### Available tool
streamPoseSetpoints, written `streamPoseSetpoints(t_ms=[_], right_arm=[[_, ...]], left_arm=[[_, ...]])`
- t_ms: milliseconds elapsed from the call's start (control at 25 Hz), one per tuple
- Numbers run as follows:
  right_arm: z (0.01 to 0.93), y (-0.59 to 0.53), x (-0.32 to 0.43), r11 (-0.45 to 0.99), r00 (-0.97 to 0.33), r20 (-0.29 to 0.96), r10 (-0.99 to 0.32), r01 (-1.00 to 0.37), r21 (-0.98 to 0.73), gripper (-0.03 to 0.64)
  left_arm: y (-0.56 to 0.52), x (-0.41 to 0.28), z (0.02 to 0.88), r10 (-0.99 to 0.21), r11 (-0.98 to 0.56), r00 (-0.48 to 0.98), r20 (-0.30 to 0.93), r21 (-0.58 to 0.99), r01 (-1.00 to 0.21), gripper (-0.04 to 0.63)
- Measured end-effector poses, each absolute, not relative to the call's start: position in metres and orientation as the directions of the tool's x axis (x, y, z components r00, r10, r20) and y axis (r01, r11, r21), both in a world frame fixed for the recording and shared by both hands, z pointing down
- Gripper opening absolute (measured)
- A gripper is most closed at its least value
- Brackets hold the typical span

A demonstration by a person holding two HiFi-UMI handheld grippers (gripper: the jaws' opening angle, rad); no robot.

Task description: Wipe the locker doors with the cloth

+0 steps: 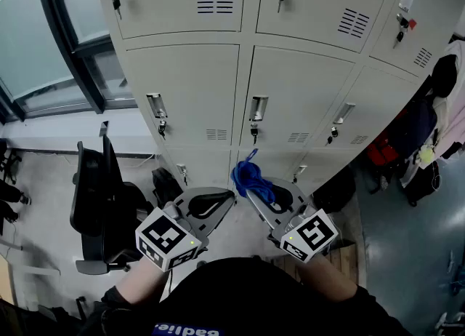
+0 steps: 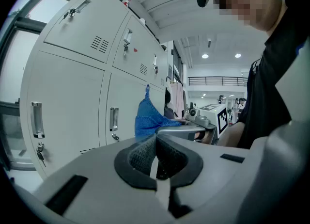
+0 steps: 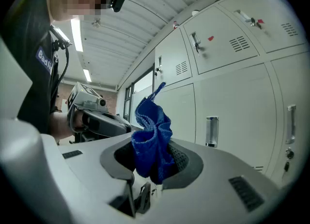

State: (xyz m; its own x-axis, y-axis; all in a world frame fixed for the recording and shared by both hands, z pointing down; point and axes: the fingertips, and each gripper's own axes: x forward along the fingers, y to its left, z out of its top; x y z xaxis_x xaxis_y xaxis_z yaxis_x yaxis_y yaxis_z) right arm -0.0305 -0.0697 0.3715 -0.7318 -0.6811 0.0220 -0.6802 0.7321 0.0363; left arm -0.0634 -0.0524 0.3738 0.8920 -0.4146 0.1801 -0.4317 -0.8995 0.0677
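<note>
A bank of beige locker doors (image 1: 192,91) with handles and keys fills the head view ahead of me. My right gripper (image 1: 263,190) is shut on a bunched blue cloth (image 1: 251,176), which sticks up from its jaws (image 3: 154,145) a short way from the lower doors. My left gripper (image 1: 207,204) is shut with nothing between its jaws, level with the right one. In the left gripper view the blue cloth (image 2: 147,119) and the right gripper (image 2: 203,121) show beyond my left gripper (image 2: 156,162), with the locker doors (image 2: 68,106) to the left.
A black office chair (image 1: 102,204) stands at the lower left by a window (image 1: 51,44). Bags and hanging clothes (image 1: 429,124) crowd the right end of the lockers. A dark bag (image 1: 166,182) lies at the foot of the lockers.
</note>
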Motion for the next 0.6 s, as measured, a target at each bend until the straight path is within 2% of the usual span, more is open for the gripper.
streamPoseSetpoints(t_ms=[600], right_arm=[[0.3713,-0.0635,-0.0409,0.741,-0.741,0.003,-0.672,-0.672,-0.008,0.103]], left_arm=[[-0.0471,-0.0707,0.3748,-0.42,-0.897,0.888,0.186,0.064,-0.438,0.008]])
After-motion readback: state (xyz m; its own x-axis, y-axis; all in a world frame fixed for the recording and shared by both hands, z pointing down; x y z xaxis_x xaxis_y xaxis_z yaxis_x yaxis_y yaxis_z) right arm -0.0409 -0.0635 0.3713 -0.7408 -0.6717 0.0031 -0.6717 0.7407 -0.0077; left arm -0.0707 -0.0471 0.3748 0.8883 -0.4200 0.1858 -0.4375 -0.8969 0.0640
